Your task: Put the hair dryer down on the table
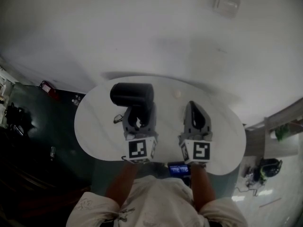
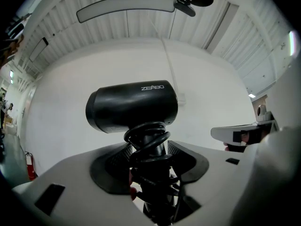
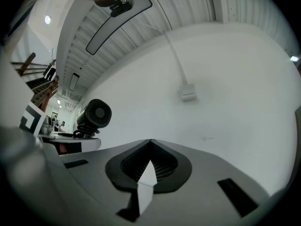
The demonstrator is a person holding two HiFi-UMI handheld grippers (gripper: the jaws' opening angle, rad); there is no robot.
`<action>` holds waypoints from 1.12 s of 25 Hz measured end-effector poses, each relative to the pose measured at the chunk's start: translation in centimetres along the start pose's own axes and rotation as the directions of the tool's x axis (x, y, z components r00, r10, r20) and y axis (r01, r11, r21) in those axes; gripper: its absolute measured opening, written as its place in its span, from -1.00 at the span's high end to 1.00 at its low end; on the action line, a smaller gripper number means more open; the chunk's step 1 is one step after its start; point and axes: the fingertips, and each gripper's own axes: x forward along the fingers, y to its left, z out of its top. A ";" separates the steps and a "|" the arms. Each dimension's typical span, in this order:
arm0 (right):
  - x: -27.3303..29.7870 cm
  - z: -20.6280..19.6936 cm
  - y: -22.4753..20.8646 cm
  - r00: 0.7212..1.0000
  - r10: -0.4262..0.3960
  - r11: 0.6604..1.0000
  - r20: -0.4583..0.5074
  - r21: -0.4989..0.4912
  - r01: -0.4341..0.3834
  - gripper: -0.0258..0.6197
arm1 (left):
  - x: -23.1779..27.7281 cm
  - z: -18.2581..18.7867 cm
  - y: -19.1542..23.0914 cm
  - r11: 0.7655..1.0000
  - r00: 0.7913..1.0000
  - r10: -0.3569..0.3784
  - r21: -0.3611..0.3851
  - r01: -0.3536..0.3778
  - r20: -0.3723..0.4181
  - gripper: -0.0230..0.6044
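Observation:
My left gripper (image 1: 138,113) is shut on the handle of a black hair dryer (image 1: 132,94), whose cord is coiled round that handle. The dryer stands upright in the jaws above the far part of the white oval table (image 1: 94,131). In the left gripper view the dryer's barrel (image 2: 131,106) lies crosswise above the left gripper (image 2: 148,149), and the pads press the wrapped handle. To the right, my right gripper (image 1: 193,107) is shut with nothing in it; its tips meet at a point in the right gripper (image 3: 150,142) view, where the dryer (image 3: 94,114) shows at the left.
A small pale round object (image 1: 176,94) lies on the table between the grippers, toward the far edge. A white socket box (image 1: 226,3) with a cable sits on the wall behind. A red fire extinguisher (image 1: 46,86) stands at the left on the dark floor.

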 end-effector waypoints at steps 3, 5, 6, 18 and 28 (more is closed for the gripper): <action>0.7 -0.5 0.4 1.000 -0.002 1.000 -0.017 -0.018 0.001 0.93 | 0.9 -2.2 0.9 1.000 0.999 -0.007 -0.008 0.007 -0.045 0.17; 1.2 -1.0 0.6 0.999 -0.001 1.000 -0.039 -0.023 0.000 0.93 | 1.4 -3.8 1.4 1.000 0.997 -0.009 -0.025 0.007 -0.080 0.17; 1.4 -1.3 0.6 0.999 -0.004 1.000 -0.050 -0.017 0.003 0.93 | 1.6 -4.6 1.6 0.999 0.995 -0.009 -0.033 0.006 -0.100 0.17; 2.3 -3.3 0.3 0.992 -0.049 0.998 -0.119 -0.045 0.044 0.93 | 3.2 -19.1 2.9 0.992 0.892 -0.057 -0.128 -0.001 -0.448 0.17; 2.7 -2.5 0.0 0.993 -0.068 0.996 -0.097 -0.069 0.062 0.93 | 2.9 -29.4 1.8 0.995 0.720 -0.083 -0.093 0.026 -0.689 0.17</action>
